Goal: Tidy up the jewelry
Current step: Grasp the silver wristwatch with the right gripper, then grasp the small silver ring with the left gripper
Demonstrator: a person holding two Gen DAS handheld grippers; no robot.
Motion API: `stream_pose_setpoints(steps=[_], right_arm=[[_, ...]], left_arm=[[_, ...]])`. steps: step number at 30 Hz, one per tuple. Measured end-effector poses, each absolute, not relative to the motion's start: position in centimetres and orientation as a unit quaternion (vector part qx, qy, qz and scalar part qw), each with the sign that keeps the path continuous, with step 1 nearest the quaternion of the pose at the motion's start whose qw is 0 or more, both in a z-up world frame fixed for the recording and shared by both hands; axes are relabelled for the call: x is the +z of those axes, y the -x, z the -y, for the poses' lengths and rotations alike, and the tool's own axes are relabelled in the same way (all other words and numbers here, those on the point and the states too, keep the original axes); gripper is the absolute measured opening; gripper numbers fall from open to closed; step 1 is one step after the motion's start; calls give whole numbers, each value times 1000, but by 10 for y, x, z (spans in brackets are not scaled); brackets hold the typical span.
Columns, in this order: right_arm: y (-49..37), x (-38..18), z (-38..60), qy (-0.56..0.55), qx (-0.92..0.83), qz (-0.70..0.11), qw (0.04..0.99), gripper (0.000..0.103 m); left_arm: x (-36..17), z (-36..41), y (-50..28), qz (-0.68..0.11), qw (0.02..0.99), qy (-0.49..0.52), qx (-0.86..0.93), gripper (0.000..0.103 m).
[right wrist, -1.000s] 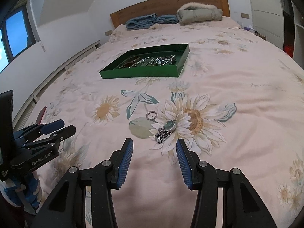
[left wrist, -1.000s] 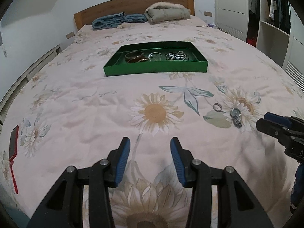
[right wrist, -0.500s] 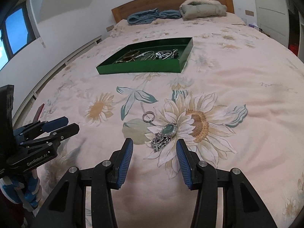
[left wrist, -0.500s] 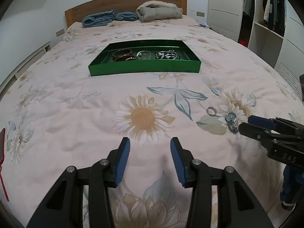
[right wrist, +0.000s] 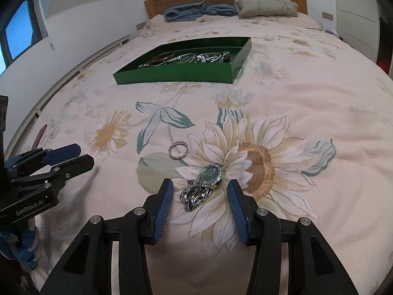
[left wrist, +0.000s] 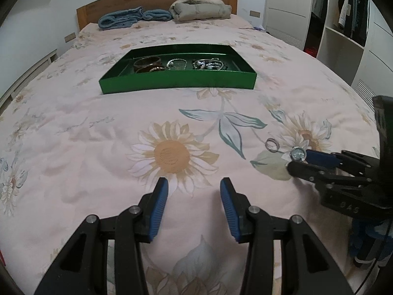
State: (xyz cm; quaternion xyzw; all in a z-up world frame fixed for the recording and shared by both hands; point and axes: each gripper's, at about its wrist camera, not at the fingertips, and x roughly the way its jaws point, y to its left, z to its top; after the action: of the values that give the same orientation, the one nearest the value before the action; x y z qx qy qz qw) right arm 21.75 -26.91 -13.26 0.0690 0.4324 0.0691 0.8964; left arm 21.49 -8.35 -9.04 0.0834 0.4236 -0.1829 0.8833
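The right gripper (right wrist: pixel 200 196) hangs released, its blue fingers (right wrist: pixel 164 202) straddling the silver watch (right wrist: pixel 205 180) without pressing it. The watch lies on the bed (right wrist: pixel 307 93), just beside the ring (right wrist: pixel 178 150) and well short of the green tray (right wrist: pixel 172 75). The left gripper (left wrist: pixel 194 202) is released over bare bedspread.

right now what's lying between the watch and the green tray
Only the ring, just beyond the watch. Past it, bare flowered bedspread runs up to the green tray. The right wrist view shows it best.

Soft even indoor light, sharp focus — fisheye-bent, dark-vignetted edges
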Motion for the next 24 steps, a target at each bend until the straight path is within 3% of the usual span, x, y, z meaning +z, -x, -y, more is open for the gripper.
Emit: stream_pose_setpoints(steps=[3,6,8,24], right_arm=[[-222,-137,268,-53,69,-434,897,31],[-220,-136,271,-53,75,-430,898,26],[-216,-134,276,-58,74,-424,901,11],[-186,-113,331,-143,76,-356,920,10]], left_arm=[[-93,88,-218,-428,879,-80,-192,42],[-95,96,-220,-434,873,-76,-207,42],[-96,102,-222,-438,869,-73,-216,42],[-100,156,-223,-449,855,-79,-248,42]])
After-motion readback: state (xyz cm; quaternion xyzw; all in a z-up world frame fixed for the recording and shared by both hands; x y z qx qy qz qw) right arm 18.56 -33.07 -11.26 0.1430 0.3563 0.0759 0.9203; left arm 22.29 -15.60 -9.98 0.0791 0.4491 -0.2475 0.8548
